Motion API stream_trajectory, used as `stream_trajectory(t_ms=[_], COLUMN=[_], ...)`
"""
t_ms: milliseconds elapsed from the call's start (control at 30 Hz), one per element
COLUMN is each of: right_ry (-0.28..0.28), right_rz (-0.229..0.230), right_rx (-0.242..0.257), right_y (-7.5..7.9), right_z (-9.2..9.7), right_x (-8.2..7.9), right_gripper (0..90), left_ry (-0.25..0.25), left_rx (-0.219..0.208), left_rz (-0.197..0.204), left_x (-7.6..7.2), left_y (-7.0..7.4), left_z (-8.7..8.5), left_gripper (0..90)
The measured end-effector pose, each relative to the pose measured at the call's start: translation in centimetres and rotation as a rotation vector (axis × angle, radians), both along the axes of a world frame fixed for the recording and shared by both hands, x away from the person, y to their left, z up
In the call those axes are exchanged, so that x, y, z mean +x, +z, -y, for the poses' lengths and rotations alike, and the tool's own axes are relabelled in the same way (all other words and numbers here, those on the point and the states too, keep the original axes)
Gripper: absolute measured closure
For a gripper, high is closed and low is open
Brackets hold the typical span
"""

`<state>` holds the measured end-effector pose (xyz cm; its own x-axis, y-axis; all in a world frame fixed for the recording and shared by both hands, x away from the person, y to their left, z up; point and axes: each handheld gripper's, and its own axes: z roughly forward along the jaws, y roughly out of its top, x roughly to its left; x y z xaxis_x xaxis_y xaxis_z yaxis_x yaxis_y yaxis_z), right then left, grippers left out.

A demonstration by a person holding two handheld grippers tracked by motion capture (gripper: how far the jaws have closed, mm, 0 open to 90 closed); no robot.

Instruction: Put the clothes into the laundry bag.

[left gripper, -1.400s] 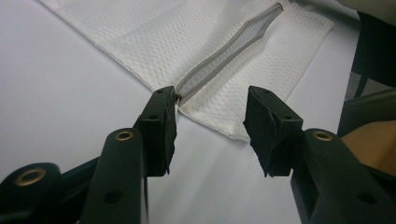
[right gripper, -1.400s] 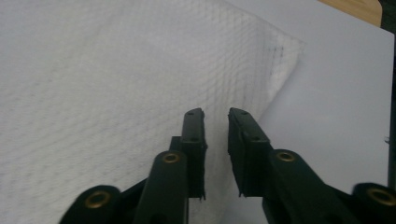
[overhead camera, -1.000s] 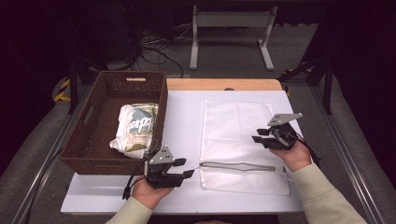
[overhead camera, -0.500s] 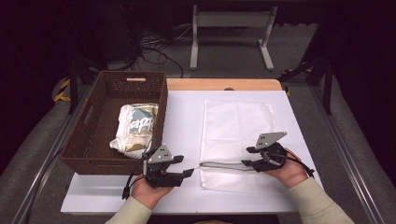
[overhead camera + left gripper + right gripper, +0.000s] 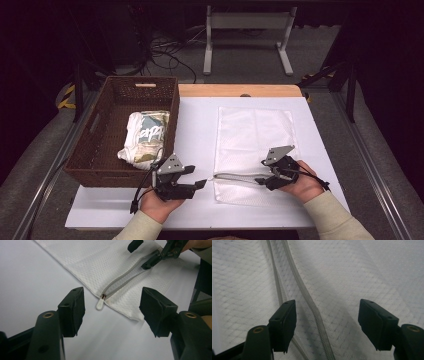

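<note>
mesh bag, zipper open

left gripper (image 5: 200,184) waits wide, empty, facing the zipper pull (image 5: 99,305). the mesh bag (image 5: 255,135) lies flat mid-table: light, floppy; pinch near the zipper. right gripper (image 5: 260,181), just widened, straddles it without pinching.

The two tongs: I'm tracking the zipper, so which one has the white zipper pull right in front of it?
The left tongs: the zipper pull lies just ahead of their open jaws, at the mesh bag's left edge. The right tongs sit over the opened zipper.

Blurred cursive lettering, perhaps "app", on the folded cloth (image 5: 145,137) in the basket (image 5: 107,125).
</note>
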<state>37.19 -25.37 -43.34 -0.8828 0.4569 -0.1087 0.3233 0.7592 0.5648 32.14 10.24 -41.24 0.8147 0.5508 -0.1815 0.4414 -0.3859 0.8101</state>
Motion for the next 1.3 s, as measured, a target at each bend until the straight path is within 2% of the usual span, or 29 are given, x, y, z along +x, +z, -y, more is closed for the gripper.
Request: stream_trajectory(t_ms=[233,267,400,433,467,500,600,733,933,967,1100,1300], right_ry=[-0.025,-0.028,-0.033,-0.034,-0.034,-0.038,-0.038,-0.045,-0.059,-0.059,-0.067,-0.093], right_rz=[0.007,0.008,0.014,0.019,0.019,0.027,0.028,0.031,0.025,0.025,0.025,0.024], right_rx=[-0.026,-0.031,-0.032,-0.038,-0.038,-0.037,-0.032,-0.024,0.022,0.022,0.055,0.11], right_y=[-0.2,-0.2,-0.1,0.0,0.0,0.1,0.2,0.5,1.4,1.4,2.5,3.8], right_z=[0.0,0.1,0.1,0.2,0.2,0.3,0.3,0.4,0.7,0.7,0.9,1.2], right_x=[0.3,0.3,0.4,0.4,0.4,0.5,0.4,0.5,0.5,0.5,0.8,1.4], right_gripper=[38.3,45.3,55.7,64.6,64.6,73.9,84.5,87.0,87.5,87.5,87.6,87.6], left_ry=[-0.01,-0.012,-0.012,-0.014,-0.014,-0.015,-0.013,-0.014,-0.011,-0.013,-0.006,0.009], left_rx=[0.007,0.004,0.007,0.007,0.007,0.009,0.0,0.001,0.006,0.0,0.001,-0.005], left_rz=[0.004,0.003,0.004,0.002,0.002,0.006,0.001,0.005,0.017,0.009,0.016,0.028], left_x=[0.0,0.0,0.0,0.0,0.0,0.0,0.0,-0.1,0.0,0.0,0.0,-0.1], left_y=[0.0,0.0,-0.1,-0.1,-0.1,-0.1,0.0,0.0,0.2,0.3,0.9,2.0], left_z=[0.0,0.0,0.1,0.1,0.1,0.1,0.1,0.0,0.0,0.0,-0.2,-1.0], left_gripper=[37.9,38.2,38.3,38.4,38.4,38.5,38.6,38.9,38.7,38.7,33.2,29.6])
